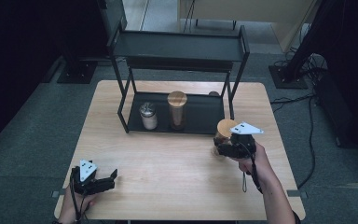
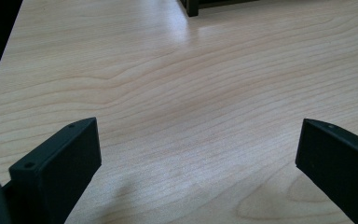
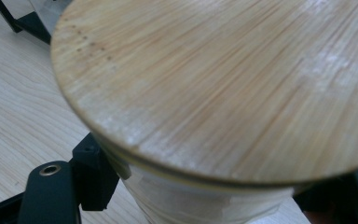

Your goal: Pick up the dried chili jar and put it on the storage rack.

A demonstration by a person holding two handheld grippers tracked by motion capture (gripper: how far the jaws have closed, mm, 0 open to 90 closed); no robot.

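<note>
The right tongs (image 1: 224, 145) pinch a jar (image 1: 223, 132) with a round bamboo lid (image 3: 223, 84). In the right gripper view the black jaws press against the jar's pale side just under the lid, one on each side. In the high view the jar is upright at the right part of the table (image 1: 168, 186), just in front of the black rack (image 1: 177, 51) and near its right legs; whether its base touches the table cannot be told. A hand (image 1: 254, 158) grips these tongs from behind, and a cable hangs below the wrist.

The left tongs (image 1: 108, 179) are spread wide and hold nothing. They lie low at the table's near left corner, pointing right, with bare wood between the jaws in the left gripper view. A hand (image 1: 77, 205) holds them at the table's edge.

On the rack's lower shelf (image 1: 205, 114) stand two more jars, well apart from both tongs: a short one with a metal lid (image 1: 148, 115) at the left and a tall one with a bamboo lid (image 1: 177, 109) beside it. The upper shelf sits above them.
</note>
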